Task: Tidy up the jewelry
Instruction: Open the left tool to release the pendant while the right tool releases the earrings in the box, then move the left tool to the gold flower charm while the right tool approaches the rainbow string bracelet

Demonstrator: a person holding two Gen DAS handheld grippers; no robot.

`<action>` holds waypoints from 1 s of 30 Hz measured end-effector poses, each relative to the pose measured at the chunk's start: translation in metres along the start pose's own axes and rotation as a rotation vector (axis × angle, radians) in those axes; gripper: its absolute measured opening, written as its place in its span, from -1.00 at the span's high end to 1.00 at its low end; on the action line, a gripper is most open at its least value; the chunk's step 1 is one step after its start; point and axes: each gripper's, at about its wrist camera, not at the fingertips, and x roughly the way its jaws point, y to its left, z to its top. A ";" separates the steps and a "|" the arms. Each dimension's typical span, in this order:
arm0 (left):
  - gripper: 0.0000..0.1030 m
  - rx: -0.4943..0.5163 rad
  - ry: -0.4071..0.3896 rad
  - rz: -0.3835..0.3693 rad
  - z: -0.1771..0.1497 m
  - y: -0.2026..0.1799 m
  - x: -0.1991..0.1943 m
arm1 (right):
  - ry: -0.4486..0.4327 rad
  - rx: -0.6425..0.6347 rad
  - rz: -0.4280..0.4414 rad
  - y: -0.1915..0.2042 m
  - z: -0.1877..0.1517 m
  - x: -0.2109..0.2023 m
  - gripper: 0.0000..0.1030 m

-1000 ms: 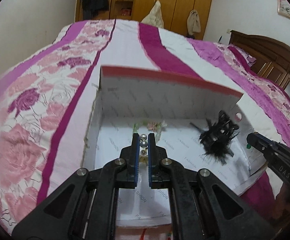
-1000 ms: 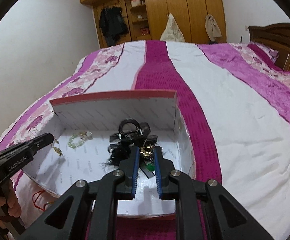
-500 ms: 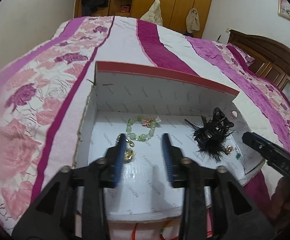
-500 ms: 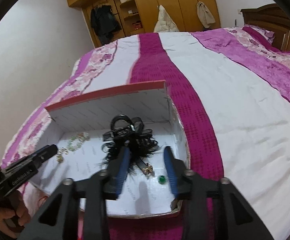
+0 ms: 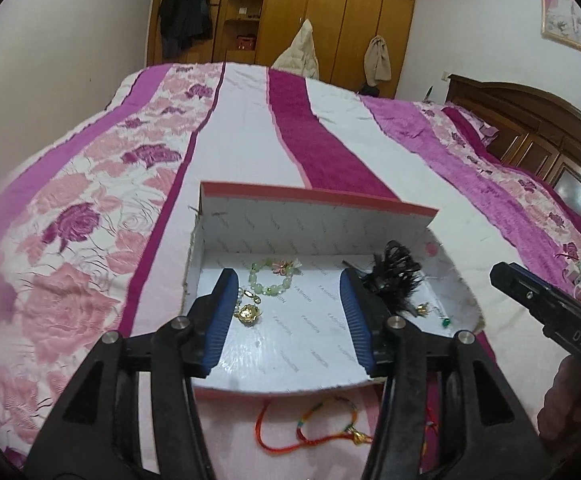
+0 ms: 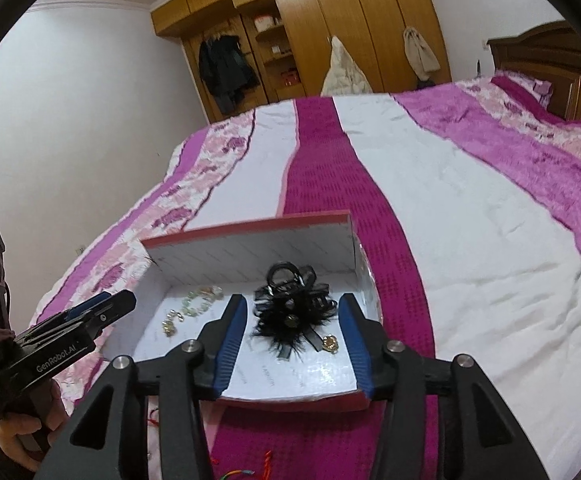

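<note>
The left hand-held gripper (image 5: 286, 316) stood released, its blue pads spread apart with nothing between them; its jaws had just been opening. It hung above the near part of a shallow white box (image 5: 318, 216) with a red rim, which lay on the bed (image 5: 330, 136). Just past its left pad, on the box floor, lay a gold pendant (image 5: 249, 313), and behind that a pale green bead bracelet (image 5: 272, 278) near the back wall. A black feathered hair clip (image 5: 394, 276) lay at the right of the box, with a small gold earring (image 5: 423, 309) and a green stone (image 5: 445, 322) beside it. In front of the box, at the lower middle of the frame, a red and multicoloured cord bracelet (image 5: 314, 428) rested on the bedspread.

The right hand-held gripper (image 6: 292, 334) was likewise released and empty, its jaws also just having opened, over the hair clip at the middle of its own frame. A wooden wardrobe (image 6: 330, 32) filled the upper background.
</note>
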 end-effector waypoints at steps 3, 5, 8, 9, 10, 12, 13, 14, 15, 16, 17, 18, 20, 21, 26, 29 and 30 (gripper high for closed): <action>0.11 -0.003 -0.026 -0.002 0.001 -0.001 -0.019 | -0.039 -0.008 0.016 0.008 0.002 -0.022 -0.03; 0.11 -0.007 -0.041 -0.004 0.001 -0.002 -0.030 | -0.055 -0.009 0.029 0.014 0.003 -0.033 -0.03; 0.10 -0.003 -0.063 0.001 -0.001 -0.002 -0.047 | -0.078 -0.015 0.034 0.021 0.002 -0.051 -0.03; 0.10 -0.002 -0.070 0.003 -0.002 -0.003 -0.052 | -0.085 -0.018 0.035 0.022 0.001 -0.056 -0.03; 0.09 0.000 -0.079 0.004 -0.003 -0.003 -0.059 | -0.089 -0.020 0.034 0.023 0.000 -0.060 -0.03; 0.08 0.002 -0.088 0.005 -0.005 -0.004 -0.069 | -0.103 -0.030 0.027 0.027 -0.002 -0.072 -0.04; 0.06 0.004 -0.089 0.005 -0.006 -0.004 -0.073 | -0.106 -0.033 0.025 0.028 -0.003 -0.075 -0.04; 0.06 0.008 -0.084 0.006 -0.008 -0.003 -0.077 | -0.108 -0.037 0.025 0.030 -0.005 -0.081 -0.04; 0.05 0.012 -0.076 0.007 -0.011 -0.003 -0.080 | -0.107 -0.039 0.026 0.031 -0.007 -0.084 -0.04; 0.05 0.015 -0.070 0.009 -0.013 -0.002 -0.083 | -0.104 -0.043 0.029 0.033 -0.011 -0.089 -0.04; 0.05 0.017 -0.062 0.010 -0.016 -0.002 -0.085 | -0.101 -0.047 0.028 0.034 -0.014 -0.092 -0.04; 0.05 0.018 -0.055 0.012 -0.019 -0.002 -0.088 | -0.099 -0.051 0.025 0.035 -0.017 -0.095 -0.04; 0.04 0.013 -0.043 0.013 -0.026 0.000 -0.091 | -0.098 -0.062 0.016 0.037 -0.025 -0.101 -0.04; 0.04 0.011 -0.036 0.013 -0.028 0.000 -0.092 | -0.097 -0.065 0.013 0.038 -0.029 -0.104 -0.04; 0.04 0.008 0.014 0.021 -0.046 0.001 -0.092 | -0.068 -0.069 0.008 0.040 -0.048 -0.109 -0.05; 0.04 0.012 0.049 0.025 -0.056 0.002 -0.086 | -0.031 -0.060 0.014 0.040 -0.061 -0.105 -0.05; 0.04 0.012 0.058 0.026 -0.059 0.001 -0.085 | -0.017 -0.057 0.013 0.040 -0.066 -0.103 -0.05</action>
